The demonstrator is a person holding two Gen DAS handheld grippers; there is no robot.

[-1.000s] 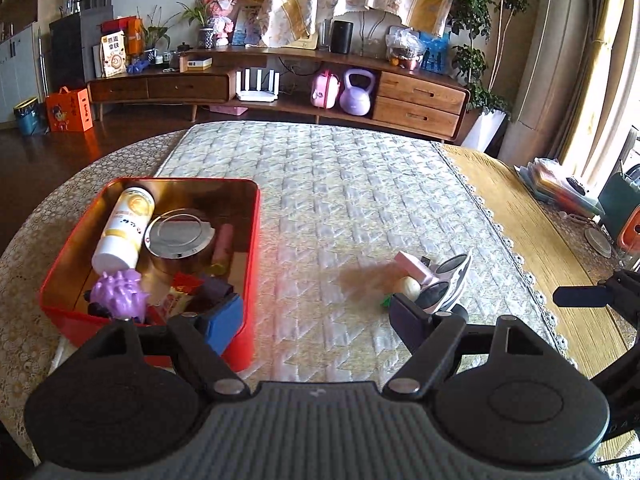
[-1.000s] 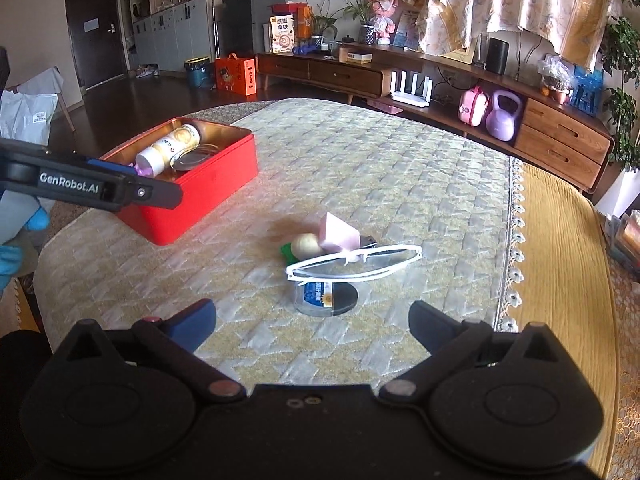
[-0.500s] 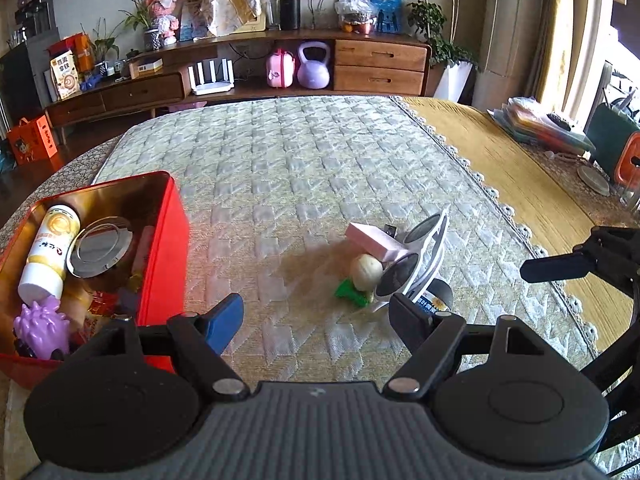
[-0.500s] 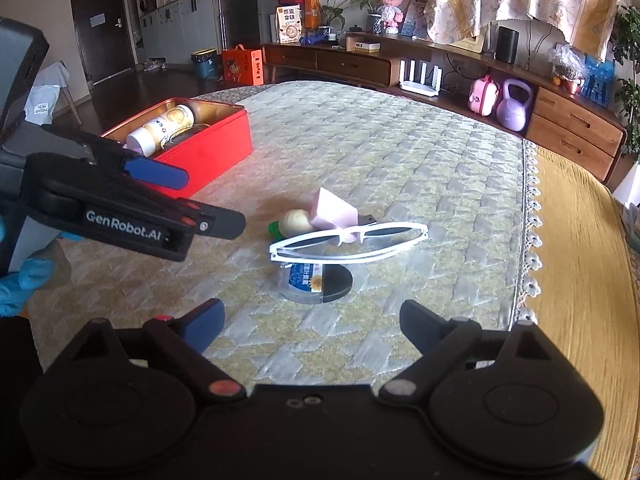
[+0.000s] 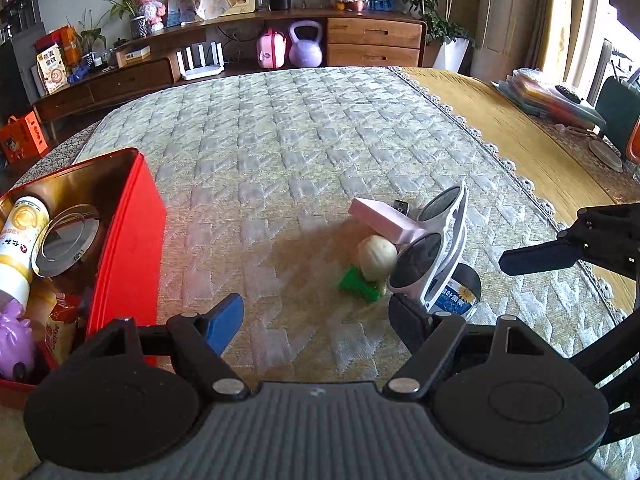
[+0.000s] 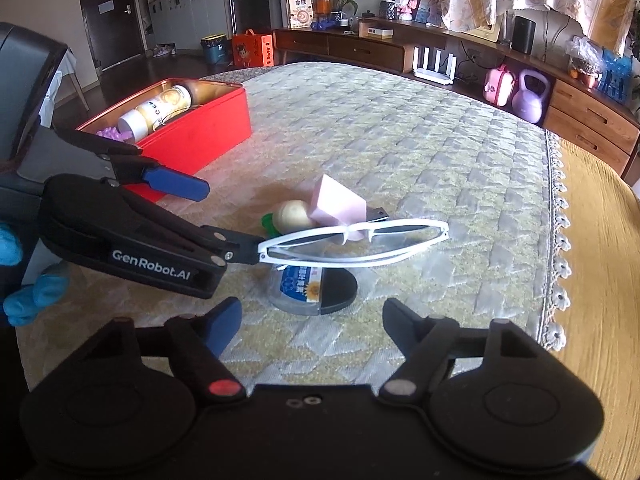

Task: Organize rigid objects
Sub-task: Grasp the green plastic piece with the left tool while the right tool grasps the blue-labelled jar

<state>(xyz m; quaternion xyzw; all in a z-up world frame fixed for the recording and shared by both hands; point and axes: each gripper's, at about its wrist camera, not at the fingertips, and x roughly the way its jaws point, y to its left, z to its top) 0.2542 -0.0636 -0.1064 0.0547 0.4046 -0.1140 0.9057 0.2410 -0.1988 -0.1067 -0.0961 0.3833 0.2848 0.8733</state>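
White-framed sunglasses rest on a small pile: a clear jar with a black lid, a pink block, a cream ball and a green piece. My left gripper is open, its right finger at the near end of the sunglasses; it also shows in the right wrist view. My right gripper is open and empty, just short of the jar.
A red tin box at the left holds a bottle, a round metal tin, a purple spiky ball and packets. The quilted cloth ends in a lace edge at the right, bare wood beyond.
My left gripper has swung right from the red box to the pile, reaching the sunglasses' end. My right gripper has moved a little closer to the jar.
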